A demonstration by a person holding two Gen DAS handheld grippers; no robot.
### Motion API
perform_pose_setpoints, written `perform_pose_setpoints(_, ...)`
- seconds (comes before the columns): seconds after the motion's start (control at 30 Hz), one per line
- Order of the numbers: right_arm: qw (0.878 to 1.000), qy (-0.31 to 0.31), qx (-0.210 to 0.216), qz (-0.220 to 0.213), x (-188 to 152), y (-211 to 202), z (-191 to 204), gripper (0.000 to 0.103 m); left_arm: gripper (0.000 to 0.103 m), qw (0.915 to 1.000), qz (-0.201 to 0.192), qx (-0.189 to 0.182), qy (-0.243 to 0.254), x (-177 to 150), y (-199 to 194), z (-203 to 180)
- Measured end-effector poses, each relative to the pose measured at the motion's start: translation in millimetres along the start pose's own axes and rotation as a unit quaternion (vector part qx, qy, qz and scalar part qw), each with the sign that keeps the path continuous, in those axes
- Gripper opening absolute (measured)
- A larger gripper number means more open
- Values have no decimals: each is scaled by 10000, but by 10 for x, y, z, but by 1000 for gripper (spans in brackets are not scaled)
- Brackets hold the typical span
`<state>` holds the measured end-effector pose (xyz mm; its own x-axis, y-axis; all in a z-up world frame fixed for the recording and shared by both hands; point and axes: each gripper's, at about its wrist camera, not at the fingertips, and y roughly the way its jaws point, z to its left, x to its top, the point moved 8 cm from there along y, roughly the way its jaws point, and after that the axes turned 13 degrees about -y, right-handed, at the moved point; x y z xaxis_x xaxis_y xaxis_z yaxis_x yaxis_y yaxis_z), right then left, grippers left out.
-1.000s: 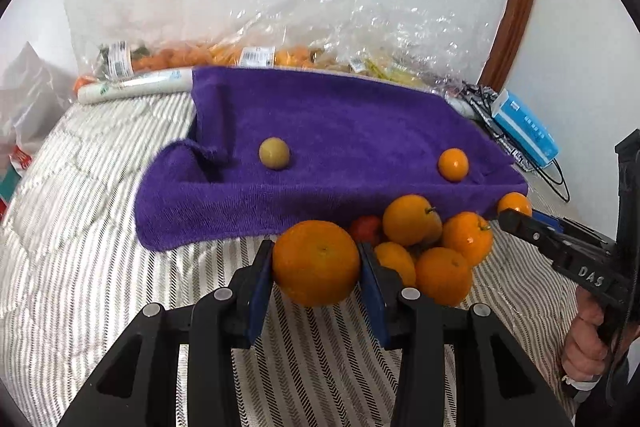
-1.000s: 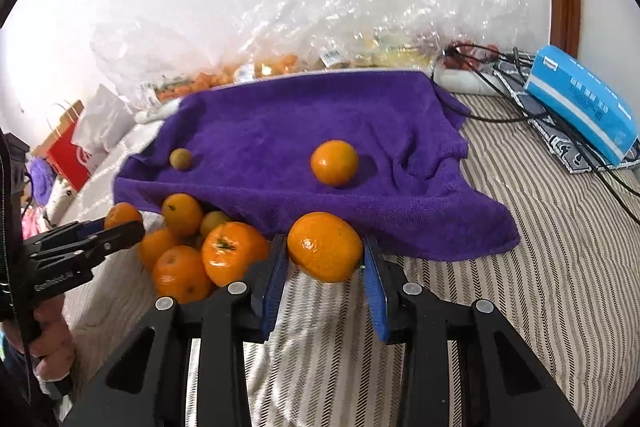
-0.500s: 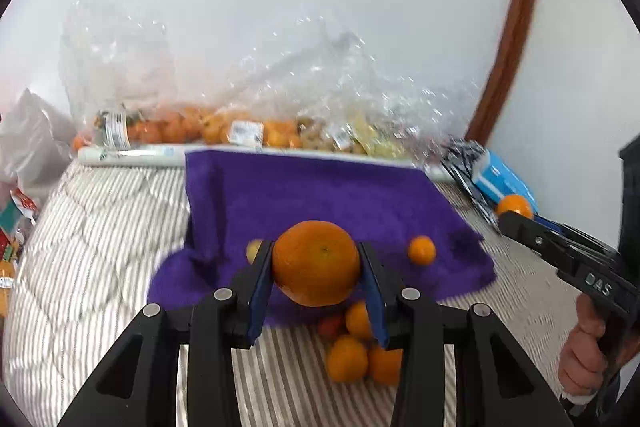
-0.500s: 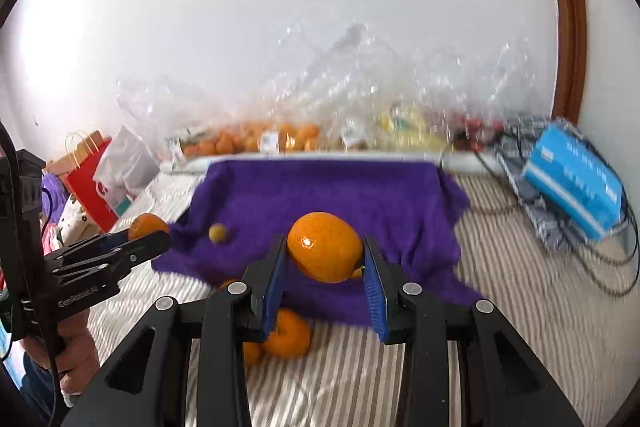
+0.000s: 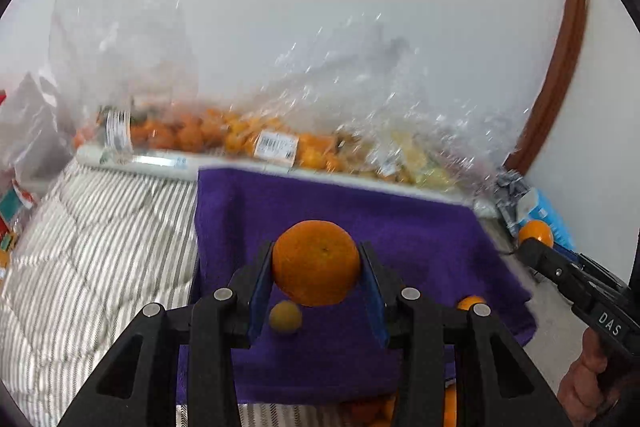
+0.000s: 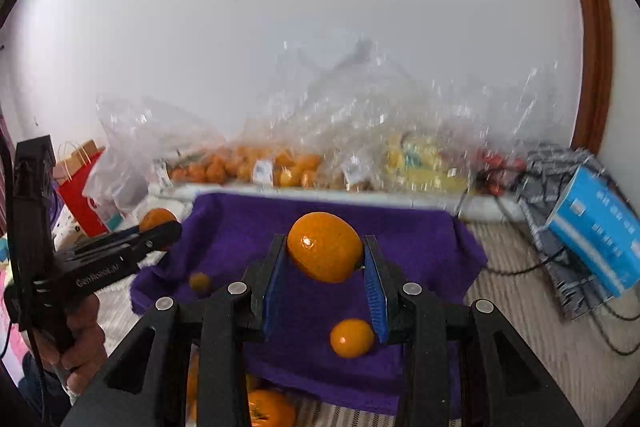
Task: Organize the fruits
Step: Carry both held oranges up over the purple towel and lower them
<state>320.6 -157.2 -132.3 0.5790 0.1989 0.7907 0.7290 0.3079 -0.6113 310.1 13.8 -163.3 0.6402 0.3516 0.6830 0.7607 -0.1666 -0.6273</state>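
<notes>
Both grippers are clamped on fruit. Left gripper (image 5: 316, 267) has its blue pads squeezing a big orange (image 5: 316, 263) from both sides, held up over the purple towel (image 5: 420, 227). Right gripper (image 6: 326, 255) does the same w/ a smoother, glossier orange (image 6: 325, 247), also above the towel. Each tool shows at the edge of the other's view, w/ a hand (image 6: 80, 339) wrapped round the handle.

Biggest thing around: the bed w/ a striped quilt (image 5: 92, 247), running from near to the far wall. Towel is spread across the middle of it, far edge up against a row of crinkly clear plastic bags (image 6: 340, 131) along the wall; bags are full of small orange fruit at left, yellowish stuff further right. Pics are blurred there, so can't tell the exact kinds.

Right of the towel, on the quilt: a blue box (image 6: 596, 235) on a patterned dark cloth, cables trailing nearby. Far left, past the bed: a red paper bag (image 6: 80, 199).

On the towel itself: a small orange (image 6: 352, 338), right side, & a smaller dull yellow-green fruit (image 5: 285, 317), left side, well apart. Just off the towel's near edge, a heap of oranges (image 6: 268, 411) on the quilt, mostly hidden by gripper frames.
</notes>
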Motion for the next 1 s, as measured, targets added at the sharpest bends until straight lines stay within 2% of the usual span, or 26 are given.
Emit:
perform_pose_setpoints(0.1,9998,41,-60,205,-126,132,-83,37,39,9999,93,69,19,-58,90,60)
perform_pose_setpoints(0.2,9996,45,-256,131,-177,122,-203,37,39,9999,119,35,-99,-86,113,104)
perform_pose_setpoints(0.4,9989,178,-375,208,-258,195,-349,37,39,9997,165,28,-183,-118,147,132)
perform_pose_setpoints(0.7,9984,-17,-361,427,-353,330,-230,37,39,9991,250,158,-309,-145,227,237)
perform_pose_setpoints(1.0,9979,-95,-388,500,-389,371,-179,37,39,9992,235,249,-223,-175,257,247)
